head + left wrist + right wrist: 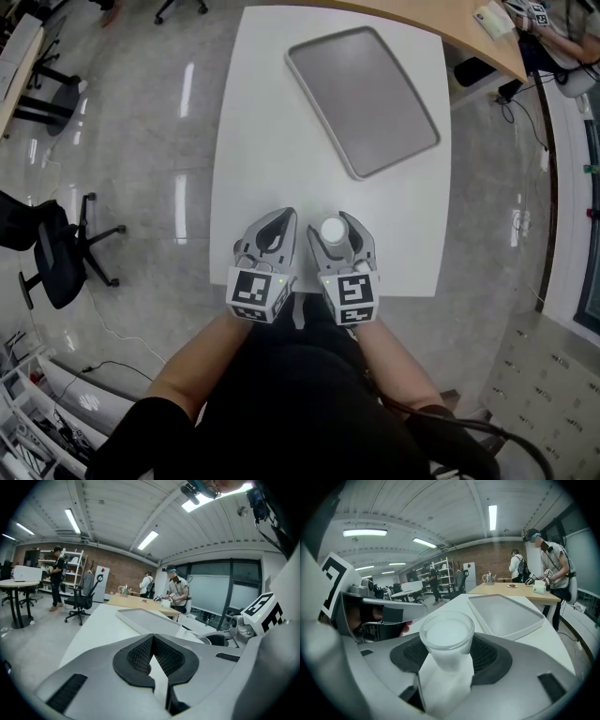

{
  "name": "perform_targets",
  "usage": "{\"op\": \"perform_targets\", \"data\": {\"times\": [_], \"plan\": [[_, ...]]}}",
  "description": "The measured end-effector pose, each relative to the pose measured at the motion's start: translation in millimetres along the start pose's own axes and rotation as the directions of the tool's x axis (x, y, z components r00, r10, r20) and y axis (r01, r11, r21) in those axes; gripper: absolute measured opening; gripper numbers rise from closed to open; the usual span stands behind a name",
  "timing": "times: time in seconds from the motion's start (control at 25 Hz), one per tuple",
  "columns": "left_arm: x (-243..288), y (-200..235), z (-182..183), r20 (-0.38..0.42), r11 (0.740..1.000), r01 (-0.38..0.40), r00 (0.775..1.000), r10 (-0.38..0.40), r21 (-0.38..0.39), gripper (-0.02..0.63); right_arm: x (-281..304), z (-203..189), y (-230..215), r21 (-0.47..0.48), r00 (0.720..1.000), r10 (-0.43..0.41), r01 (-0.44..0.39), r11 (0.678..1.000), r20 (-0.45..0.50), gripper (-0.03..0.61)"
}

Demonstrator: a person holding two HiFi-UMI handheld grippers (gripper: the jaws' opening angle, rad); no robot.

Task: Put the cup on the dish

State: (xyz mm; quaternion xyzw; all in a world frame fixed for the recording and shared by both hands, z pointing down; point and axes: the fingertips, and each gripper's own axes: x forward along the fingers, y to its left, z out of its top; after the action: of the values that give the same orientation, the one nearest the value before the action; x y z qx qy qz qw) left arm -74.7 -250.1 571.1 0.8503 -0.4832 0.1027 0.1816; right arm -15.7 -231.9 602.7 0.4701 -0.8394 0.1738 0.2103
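Observation:
A clear plastic cup (333, 230) (446, 634) stands upright between the jaws of my right gripper (335, 225) (447, 654), which is shut on it near the white table's front edge (281, 141). The dish is a flat grey tray (364, 98) (506, 613) lying empty at the far right of the table, well beyond the cup. My left gripper (283, 221) (152, 654) sits just left of the right one, its fingertips touching and nothing between them. The tray (145, 620) also shows ahead in the left gripper view.
A wooden desk (441, 23) butts against the table's far right corner, with people working at it (543, 569). Black office chairs (56, 253) stand on the grey floor to the left. Cables run along the floor at right (525, 112).

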Motion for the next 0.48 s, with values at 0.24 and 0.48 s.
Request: {"op": "perform_targets", "data": {"times": [0.24,0.48], "plan": [[-1,-33,49,0.059,0.998,0.054,0.997,-0.055,0.031,0.005,-41,48,-16,0.016,0.997,-0.04,0.039,0.999,0.061,0.252],[-13,-63,90,0.107,0.994,0.083,0.99,-0.09,0.066,0.005,-83,88,-31,0.023,0.99,-0.08,0.078,0.997,0.115,0.253]]}}
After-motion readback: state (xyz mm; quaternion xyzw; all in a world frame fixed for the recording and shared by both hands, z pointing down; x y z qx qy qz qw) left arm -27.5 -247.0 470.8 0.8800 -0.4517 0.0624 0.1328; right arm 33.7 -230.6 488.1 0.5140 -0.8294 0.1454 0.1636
